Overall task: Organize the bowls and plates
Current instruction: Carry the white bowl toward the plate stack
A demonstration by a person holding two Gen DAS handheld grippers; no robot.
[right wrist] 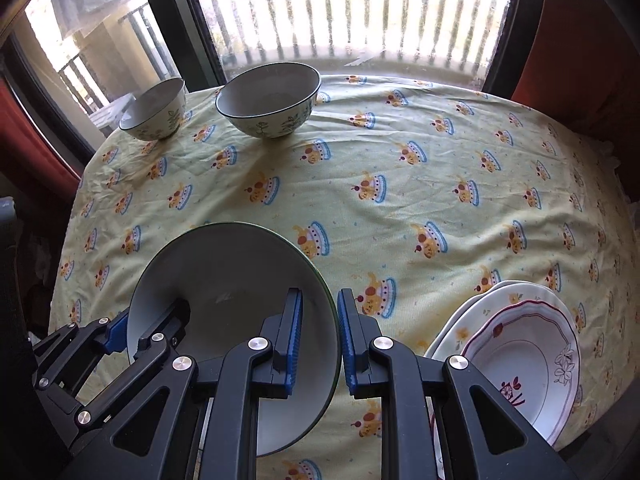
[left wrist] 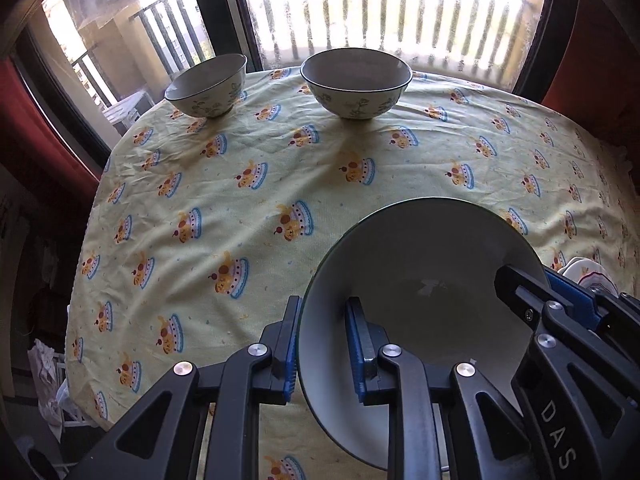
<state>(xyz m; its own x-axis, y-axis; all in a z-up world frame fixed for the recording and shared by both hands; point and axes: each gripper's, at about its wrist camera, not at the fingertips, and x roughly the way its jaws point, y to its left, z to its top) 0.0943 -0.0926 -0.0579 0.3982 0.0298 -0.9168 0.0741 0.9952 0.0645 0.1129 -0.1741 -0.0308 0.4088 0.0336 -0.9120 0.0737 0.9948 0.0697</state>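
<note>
Carrying a large pale grey-white ceramic bowl with a thin dark green rim [left wrist: 420, 280] between two grippers, raised over the near part of the table. The left gripper [left wrist: 326, 344] pinches the bowl's left wall, one blue pad outside and one inside; the right gripper [right wrist: 320, 340] pinches the opposite wall likewise, so both sets of jaws stand narrow, clamped on the rim. To do this step well, both hands should travel together at one pace and keep the rim level, since any twist between them would lever the thin wall out of the pads. A likely goal is the larger floral-printed bowl [right wrist: 269, 98] at the far side; the smaller floral bowl [right wrist: 154, 110] stands just left of it, apart. A stack of white patterned plates with scalloped rims [right wrist: 520, 344] lies at the near right edge. A wrinkled yellow tablecloth printed with cakes [right wrist: 400, 208] covers the table. Behind, a bright window with balcony railings [left wrist: 384, 8] and red curtains [left wrist: 36, 128].
</note>
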